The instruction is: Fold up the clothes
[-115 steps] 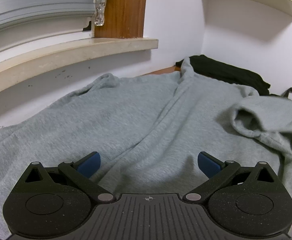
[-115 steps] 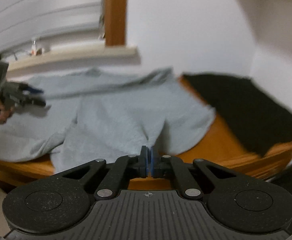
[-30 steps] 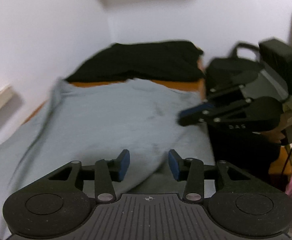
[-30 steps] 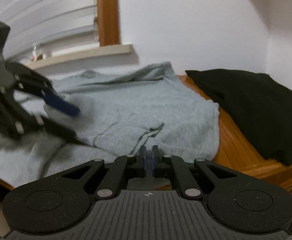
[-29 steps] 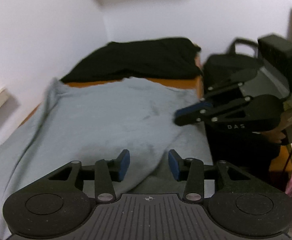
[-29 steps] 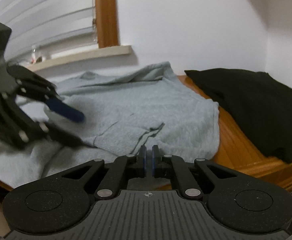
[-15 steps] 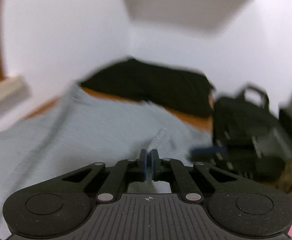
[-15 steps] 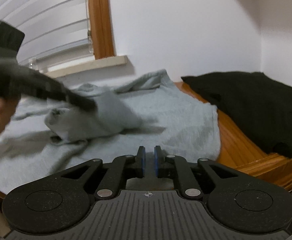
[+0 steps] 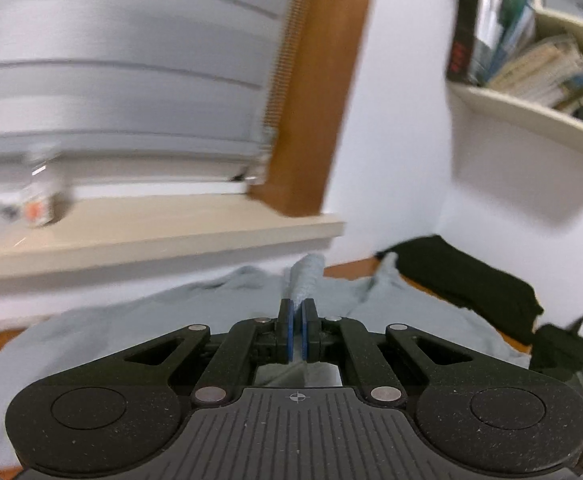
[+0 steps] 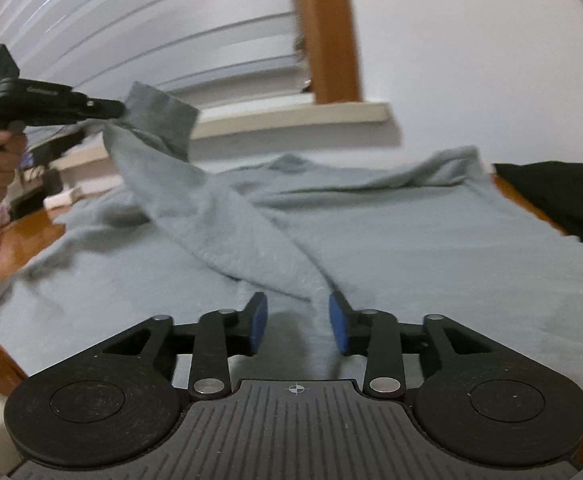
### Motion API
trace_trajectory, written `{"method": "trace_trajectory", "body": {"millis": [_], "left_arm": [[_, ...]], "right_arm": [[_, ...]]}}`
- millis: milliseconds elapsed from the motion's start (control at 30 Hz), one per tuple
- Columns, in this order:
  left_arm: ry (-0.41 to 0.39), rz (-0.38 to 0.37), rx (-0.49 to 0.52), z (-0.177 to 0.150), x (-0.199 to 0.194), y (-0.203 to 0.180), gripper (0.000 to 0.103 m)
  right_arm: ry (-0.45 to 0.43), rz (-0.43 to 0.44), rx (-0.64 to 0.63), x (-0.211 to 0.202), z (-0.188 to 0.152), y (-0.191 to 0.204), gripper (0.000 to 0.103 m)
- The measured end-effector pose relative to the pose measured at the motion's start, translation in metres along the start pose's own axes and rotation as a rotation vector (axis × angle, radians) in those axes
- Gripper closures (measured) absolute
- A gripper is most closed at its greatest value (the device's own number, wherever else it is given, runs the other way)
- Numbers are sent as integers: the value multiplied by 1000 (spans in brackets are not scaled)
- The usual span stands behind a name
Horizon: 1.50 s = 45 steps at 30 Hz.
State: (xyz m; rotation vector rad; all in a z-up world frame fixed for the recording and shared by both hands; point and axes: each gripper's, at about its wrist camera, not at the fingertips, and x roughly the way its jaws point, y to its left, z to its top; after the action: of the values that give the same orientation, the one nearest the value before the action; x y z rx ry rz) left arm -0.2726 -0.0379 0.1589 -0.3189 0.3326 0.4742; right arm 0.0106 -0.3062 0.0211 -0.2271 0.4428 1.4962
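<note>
Left gripper (image 10: 121, 110) pinches the sweater (image 10: 371, 248) sleeve (image 10: 195, 196), lifted leftward; right gripper (image 10: 297, 324), just opening, holds nothing. Next, lay the sleeve across.

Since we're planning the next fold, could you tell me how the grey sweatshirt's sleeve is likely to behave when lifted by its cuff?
Probably floppy: held at the cuff by the left gripper, the sleeve sags in a soft curve down to the grey sweatshirt. It looks thick and fleecy, so likely grippy, not slippery. It would probably drag the body fabric if pulled further.
</note>
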Motion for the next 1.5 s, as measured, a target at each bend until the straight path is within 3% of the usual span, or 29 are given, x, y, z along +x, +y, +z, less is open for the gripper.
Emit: {"method": "trace_trajectory", "body": {"millis": [200,367,400,500,567,633,700,967,1033,1167,1267,1400,1500], "left_arm": [[-8,12,-83,-26,-42,38,99],[46,51,-150,-61,-47,61,99],[57,58,-170,-67,-45,67,94],[77,86,-201,-79,-44,81,94],[85,99,-207,-81,-43,86,94],[94,109,-204,-81,-39,87,72],[98,127,-169,-77,-32,83,58],[152,152,-86,-72,16,70,46],[159,159,-61,-73,23,65,42],[169,168,-27,-74,29,59,42],[172,166,-14,-73,34,58,46],[189,163,21,-76,42,57,57],[192,169,47,-80,43,55,60]], "right_arm": [[31,-17,-35,1,-2,7,58],[43,3,-53,-2,-5,11,59],[48,15,-60,-2,-5,12,60],[53,44,-76,-7,-3,15,95],[50,70,-88,-12,-1,16,96],[38,96,-104,-21,3,17,97],[43,136,-103,-30,6,16,97],[164,244,-152,-44,-3,34,97],[184,255,-183,-47,-3,40,93],[150,254,-177,-53,4,38,89],[124,233,-174,-48,11,37,85],[125,226,-176,-24,26,40,66],[132,222,-196,-1,40,46,65]]}}
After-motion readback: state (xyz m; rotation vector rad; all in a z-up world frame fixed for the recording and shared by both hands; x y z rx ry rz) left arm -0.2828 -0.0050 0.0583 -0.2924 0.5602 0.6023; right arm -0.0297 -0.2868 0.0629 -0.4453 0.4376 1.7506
